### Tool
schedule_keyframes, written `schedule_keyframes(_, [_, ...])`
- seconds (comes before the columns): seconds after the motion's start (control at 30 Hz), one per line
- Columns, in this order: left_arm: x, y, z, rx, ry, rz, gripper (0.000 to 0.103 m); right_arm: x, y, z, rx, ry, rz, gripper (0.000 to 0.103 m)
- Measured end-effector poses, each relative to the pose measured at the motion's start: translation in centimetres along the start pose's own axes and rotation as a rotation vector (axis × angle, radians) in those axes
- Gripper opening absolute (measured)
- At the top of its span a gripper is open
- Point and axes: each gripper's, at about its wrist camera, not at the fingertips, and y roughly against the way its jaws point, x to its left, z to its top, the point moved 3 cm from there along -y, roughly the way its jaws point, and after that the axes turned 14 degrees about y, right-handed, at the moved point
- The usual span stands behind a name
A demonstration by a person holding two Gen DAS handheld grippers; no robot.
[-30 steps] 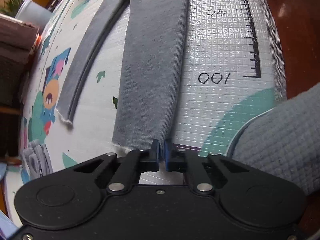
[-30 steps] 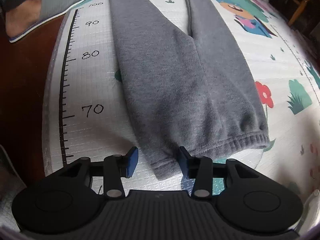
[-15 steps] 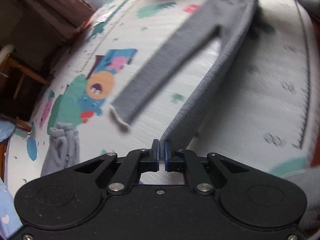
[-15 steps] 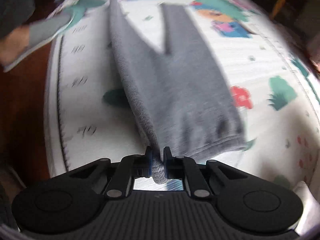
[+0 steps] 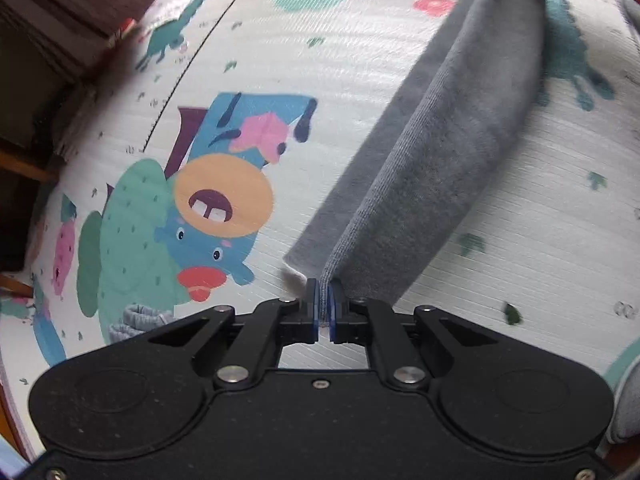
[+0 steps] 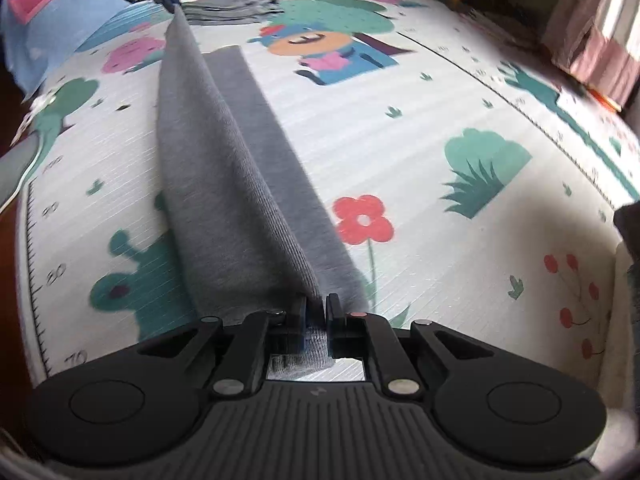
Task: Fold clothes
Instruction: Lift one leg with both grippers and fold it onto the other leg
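Play mat [image 5: 520, 240] with cartoon prints fills my view under everything. Grey trousers [image 6: 224, 184] lifted along one long edge, stretched taut between my two tongs, upper leg draping over lower leg still flat on mat. Folded grey stack [image 6: 236, 4] at far end, blurred, probably more clothes. Left tongs [image 5: 323, 300] clenched on leg hem. Right tongs [image 6: 316, 312] clenched on waistband corner.

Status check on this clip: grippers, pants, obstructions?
Left gripper and right gripper both shut on grey pants. One leg lifted over the other. Nothing obstructing.
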Motion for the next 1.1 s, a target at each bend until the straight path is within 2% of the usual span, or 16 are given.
schedule_keyframes(0.27, [1.7, -5.6, 0.5, 0.037, 0.109, -0.024, 0.004, -2.3, -3.0, -0.4, 0.042, -0.109, -0.015, 0.011])
schedule_keyframes(0.57, [3.5, -7.6, 2.4, 0.037, 0.169, -0.051, 0.004, -2.9, -3.9, -1.4, 0.029, -0.200, -0.062, 0.011])
schedule_keyframes(0.73, [3.3, -9.8, 2.5, 0.083, 0.171, -0.050, 0.004, -2.7, -4.4, -1.4, 0.037, -0.204, -0.084, 0.011])
schedule_keyframes(0.9, [3.4, -10.4, 2.7, 0.100, 0.179, -0.053, 0.004, -2.3, -4.8, -1.2, 0.053, -0.169, -0.109, 0.011])
schedule_keyframes(0.93, [3.6, -10.6, 2.8, 0.099, 0.189, -0.032, 0.004, -2.2, -5.0, -1.1, 0.059, -0.157, -0.118, 0.011])
schedule_keyframes(0.97, [3.7, -10.9, 2.8, 0.098, 0.198, -0.010, 0.010, -2.0, -5.2, -1.0, 0.063, -0.152, -0.132, 0.011])
schedule_keyframes(1.0, [3.8, -11.2, 2.8, 0.097, 0.208, 0.012, 0.012, -1.9, -5.3, -0.9, 0.067, -0.150, -0.146, 0.012])
schedule_keyframes(1.03, [4.3, -11.1, 2.6, 0.100, 0.238, 0.036, 0.021, -1.7, -5.4, -0.7, 0.070, -0.147, -0.158, 0.013])
schedule_keyframes(1.07, [4.9, -11.1, 2.4, 0.104, 0.270, 0.060, 0.036, -1.5, -5.4, -0.6, 0.068, -0.141, -0.171, 0.014])
schedule_keyframes(1.1, [5.7, -10.2, 2.0, 0.078, 0.306, 0.105, 0.039, -1.3, -5.1, -0.4, 0.062, -0.135, -0.193, 0.019])
